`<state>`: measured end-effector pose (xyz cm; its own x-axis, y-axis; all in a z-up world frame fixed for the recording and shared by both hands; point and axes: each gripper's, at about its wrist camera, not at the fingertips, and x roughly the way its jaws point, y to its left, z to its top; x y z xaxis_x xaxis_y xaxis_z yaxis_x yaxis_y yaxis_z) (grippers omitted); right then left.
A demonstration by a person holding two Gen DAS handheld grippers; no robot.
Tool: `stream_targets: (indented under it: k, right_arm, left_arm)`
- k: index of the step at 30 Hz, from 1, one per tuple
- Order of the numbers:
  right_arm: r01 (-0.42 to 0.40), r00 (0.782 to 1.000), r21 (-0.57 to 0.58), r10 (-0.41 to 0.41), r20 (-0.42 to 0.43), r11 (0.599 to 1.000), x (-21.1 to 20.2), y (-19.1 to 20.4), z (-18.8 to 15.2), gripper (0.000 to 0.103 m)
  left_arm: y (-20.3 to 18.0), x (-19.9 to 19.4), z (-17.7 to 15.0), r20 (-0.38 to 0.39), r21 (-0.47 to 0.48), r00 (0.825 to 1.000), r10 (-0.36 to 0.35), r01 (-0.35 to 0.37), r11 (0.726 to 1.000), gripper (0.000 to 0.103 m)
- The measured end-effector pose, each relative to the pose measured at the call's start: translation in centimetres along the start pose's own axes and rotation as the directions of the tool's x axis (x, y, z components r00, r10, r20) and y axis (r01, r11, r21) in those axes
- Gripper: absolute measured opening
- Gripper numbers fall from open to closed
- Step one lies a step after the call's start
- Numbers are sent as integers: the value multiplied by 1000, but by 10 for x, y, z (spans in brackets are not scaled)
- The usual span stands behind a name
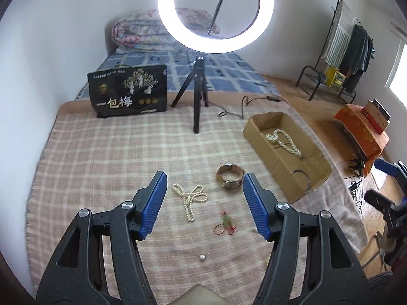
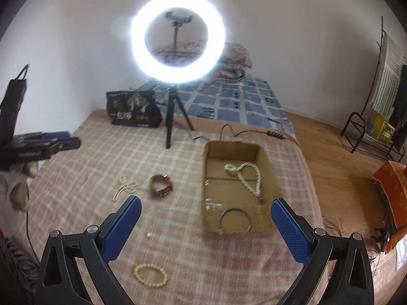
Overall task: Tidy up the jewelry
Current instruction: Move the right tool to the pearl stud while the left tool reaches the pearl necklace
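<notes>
My left gripper [image 1: 204,176] hangs open above the checked blanket with nothing between its blue pads. Just beyond its tips lie a pearl necklace [image 1: 189,199] and a coiled brown watch [image 1: 230,178]. Nearer me lie a red-and-green charm [image 1: 225,225] and a small pearl piece [image 1: 202,256]. My right gripper [image 2: 206,200] stands wide open and empty in front of the cardboard box [image 2: 231,145]. The box holds a rope necklace [image 2: 250,178], a metal bangle [image 2: 235,219] and a small silver piece [image 2: 212,204]. A cream bead bracelet [image 2: 150,275] lies on the blanket below my right gripper's left finger.
A ring light on a black tripod [image 1: 198,96] stands at the far side of the blanket, its cable [image 1: 241,106] trailing right. A black printed bag [image 1: 127,90] sits to its left. An orange box [image 1: 361,132] and a clothes rack [image 1: 338,50] stand on the floor at right.
</notes>
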<state>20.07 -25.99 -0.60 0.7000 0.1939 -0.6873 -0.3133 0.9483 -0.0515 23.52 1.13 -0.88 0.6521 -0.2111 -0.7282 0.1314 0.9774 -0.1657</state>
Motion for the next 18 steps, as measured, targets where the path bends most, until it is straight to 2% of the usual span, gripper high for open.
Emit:
stream_targets:
  k: [3,7,13,18]
  right_arm:
    - [-43,999,-24,44,6,999,3,14,-17,103]
    - [-48,999,-74,48,-5,996,8,33,-37,103]
    - [-104,990,-79,96,-100,991,36,50,-62,99]
    - [-161,979,-54,153,-132,985,62,61,-63,97]
  left_arm:
    - [8,10,-8,-25,-1,999,22,-22,1000,64]
    - [14,21,-14,-55,3,998,40,-40,999,64]
    - [30,40,-16,-99,-34,994,53,-56,998,64]
    - [44,60,-20,-155,-89,988,21,-35,995,64]
